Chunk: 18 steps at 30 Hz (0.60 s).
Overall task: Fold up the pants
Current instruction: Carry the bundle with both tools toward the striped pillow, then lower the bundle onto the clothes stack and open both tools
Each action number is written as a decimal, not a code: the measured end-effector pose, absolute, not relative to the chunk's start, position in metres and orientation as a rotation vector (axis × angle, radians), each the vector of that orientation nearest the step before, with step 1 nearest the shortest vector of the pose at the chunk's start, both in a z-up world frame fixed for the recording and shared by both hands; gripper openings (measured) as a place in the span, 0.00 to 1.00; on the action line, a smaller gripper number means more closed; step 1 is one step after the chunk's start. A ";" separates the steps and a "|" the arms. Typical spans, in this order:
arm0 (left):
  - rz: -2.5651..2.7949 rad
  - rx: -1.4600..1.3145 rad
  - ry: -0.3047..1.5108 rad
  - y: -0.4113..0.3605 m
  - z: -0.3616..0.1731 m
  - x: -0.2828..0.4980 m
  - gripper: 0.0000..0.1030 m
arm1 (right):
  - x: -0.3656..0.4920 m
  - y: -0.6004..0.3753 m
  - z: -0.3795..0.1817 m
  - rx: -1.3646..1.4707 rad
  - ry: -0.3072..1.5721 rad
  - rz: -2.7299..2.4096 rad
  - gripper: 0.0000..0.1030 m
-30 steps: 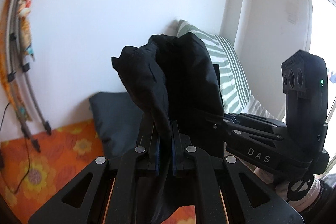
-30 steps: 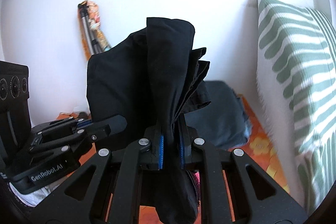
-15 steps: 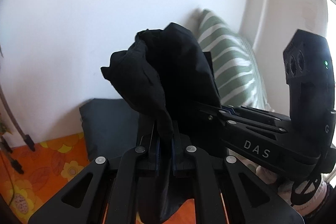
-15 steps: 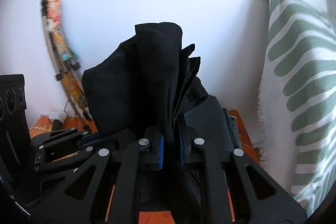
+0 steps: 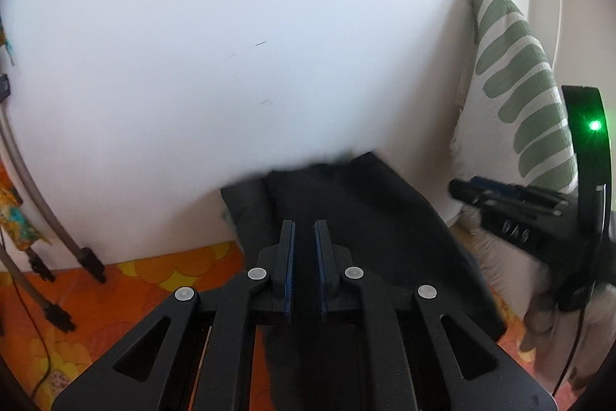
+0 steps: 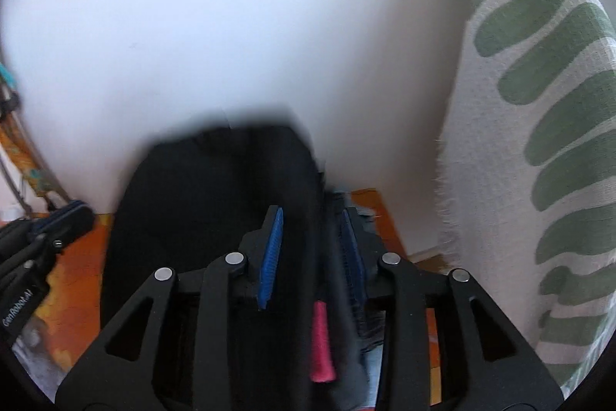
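Left wrist view shows the left gripper (image 5: 304,249) opening, its pads apart with black pants (image 5: 365,218) cloth between them, lying on the orange floral cover (image 5: 115,295) by the wall, while the right gripper (image 6: 312,249) jaws are opening around the same cloth

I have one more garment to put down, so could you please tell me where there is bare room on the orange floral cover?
Bare cover shows left of the black pants, between them and the tripod feet by the wall. The right is crowded: the striped pillow stands close beside the pants, leaving only a narrow strip.
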State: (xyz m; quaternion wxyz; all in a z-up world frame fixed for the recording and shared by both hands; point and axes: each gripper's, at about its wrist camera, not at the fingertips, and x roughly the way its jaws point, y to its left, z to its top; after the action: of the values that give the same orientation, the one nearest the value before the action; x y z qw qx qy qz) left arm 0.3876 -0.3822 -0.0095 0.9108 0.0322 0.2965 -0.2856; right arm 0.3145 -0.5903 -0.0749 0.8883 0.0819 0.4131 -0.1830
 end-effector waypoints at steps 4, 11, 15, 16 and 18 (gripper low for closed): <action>-0.591 0.066 0.618 -0.376 -0.011 0.387 0.09 | 0.306 -0.593 -0.068 0.174 0.844 -0.382 0.33; -0.617 0.071 0.622 -0.372 0.004 0.373 0.09 | 0.291 -0.581 -0.053 0.193 0.832 -0.366 0.35; -0.633 0.074 0.616 -0.371 0.012 0.358 0.10 | 0.278 -0.571 -0.050 0.208 0.818 -0.348 0.43; -0.636 0.074 0.617 -0.370 0.014 0.355 0.10 | 0.273 -0.568 -0.049 0.203 0.819 -0.347 0.44; -0.643 0.076 0.621 -0.370 0.016 0.348 0.11 | 0.264 -0.563 -0.046 0.198 0.815 -0.346 0.47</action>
State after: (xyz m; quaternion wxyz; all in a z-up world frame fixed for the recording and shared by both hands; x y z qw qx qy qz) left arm 0.3485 -0.3699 0.0156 0.9010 0.0366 0.3003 -0.3110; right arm 0.2637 -0.5625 -0.0464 0.8990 0.0955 0.3935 -0.1670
